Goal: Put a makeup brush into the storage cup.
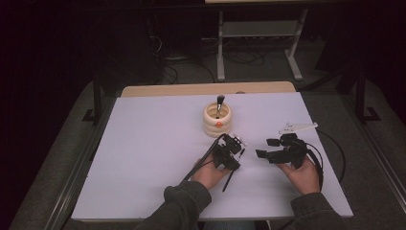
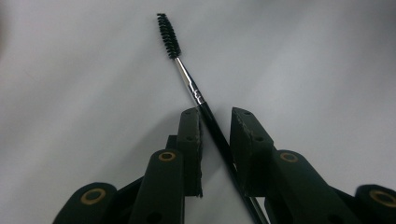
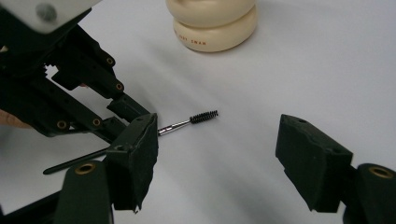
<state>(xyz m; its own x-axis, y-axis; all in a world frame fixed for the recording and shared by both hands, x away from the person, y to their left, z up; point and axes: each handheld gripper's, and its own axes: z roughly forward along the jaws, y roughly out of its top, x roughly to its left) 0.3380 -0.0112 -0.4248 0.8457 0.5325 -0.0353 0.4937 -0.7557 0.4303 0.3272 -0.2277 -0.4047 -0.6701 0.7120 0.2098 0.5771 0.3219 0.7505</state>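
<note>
I'm seeing spoolie brush (image 2: 187,77), thin black handle, silver ferrule, dark bristles, lying on white table (image 1: 143,158) near cream holder (image 1: 218,120). Left tool (image 2: 215,123) straddling handle, unpinched; right tool (image 3: 219,161) spread. Dark room.

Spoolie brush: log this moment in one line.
left tool open around spoolie brush | brush on table | right tool open, empty

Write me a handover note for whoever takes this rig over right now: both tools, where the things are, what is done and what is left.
Left tool: jaws around the thin black spoolie brush lying on the white table; a gap shows at the right pad, so no firm grip yet.
Right tool: open, empty, waiting beside it.
Cream ribbed holder: behind the tools, with one dark-bristled brush upright in it.
Done: that brush stowed.
Left, probably: clamp the spoolie, lift it, put it in the holder.
</note>
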